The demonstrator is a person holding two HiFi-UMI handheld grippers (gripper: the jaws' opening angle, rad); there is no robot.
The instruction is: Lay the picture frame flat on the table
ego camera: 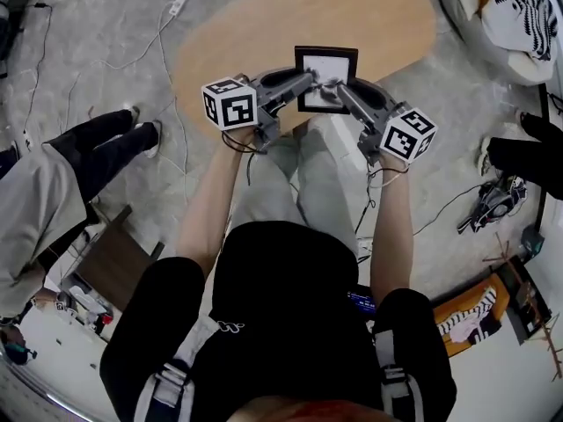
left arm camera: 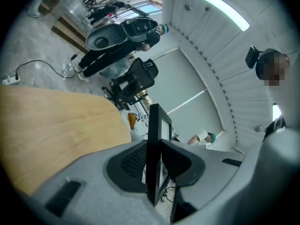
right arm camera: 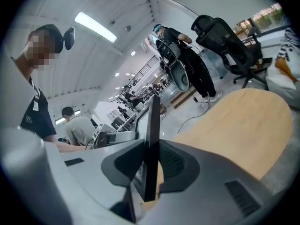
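Note:
A black picture frame [ego camera: 325, 79] with a white inside is held up above the near edge of the oval wooden table [ego camera: 264, 25]. My left gripper [ego camera: 303, 84] is shut on its left edge and my right gripper [ego camera: 339, 90] is shut on its right edge. In the left gripper view the picture frame [left arm camera: 154, 149] runs edge-on between the dark pads, clamped by the left gripper [left arm camera: 154, 165]. In the right gripper view the picture frame [right arm camera: 151, 144] also stands edge-on, pinched by the right gripper [right arm camera: 151, 165]. The frame looks upright, tilted slightly toward me.
A person's legs [ego camera: 97, 143] stand at the left of the table. A white power strip and cable [ego camera: 176, 3] lie on the floor beyond. A beanbag with a striped cloth [ego camera: 515, 16] sits at top right. An office chair [right arm camera: 225, 41] stands past the table.

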